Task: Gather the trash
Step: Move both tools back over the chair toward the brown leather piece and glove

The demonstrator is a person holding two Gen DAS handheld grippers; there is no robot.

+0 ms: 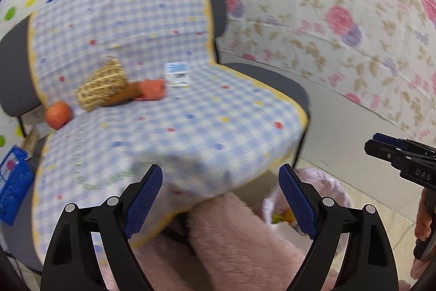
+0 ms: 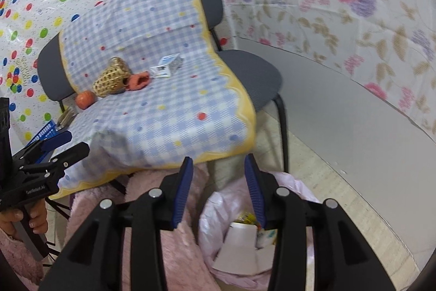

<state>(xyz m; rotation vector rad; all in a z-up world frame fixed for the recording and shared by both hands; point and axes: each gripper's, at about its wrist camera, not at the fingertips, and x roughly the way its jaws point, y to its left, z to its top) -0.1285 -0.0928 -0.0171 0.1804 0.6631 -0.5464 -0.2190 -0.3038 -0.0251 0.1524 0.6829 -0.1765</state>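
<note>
Staged home-like corner, patterned sheets as walls, cloth-draped chairs, lined bin

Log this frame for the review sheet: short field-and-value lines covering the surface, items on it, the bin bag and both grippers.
surface: checked cloth draped over two dark chairs
items on cloth: woven basket lying on its side, orange fruit, crumpled orange scrap, small white carton
bin bag: pink trash bag on the floor, paper scraps inside
left gripper: open, empty
right gripper: open, empty, above the bag
</note>
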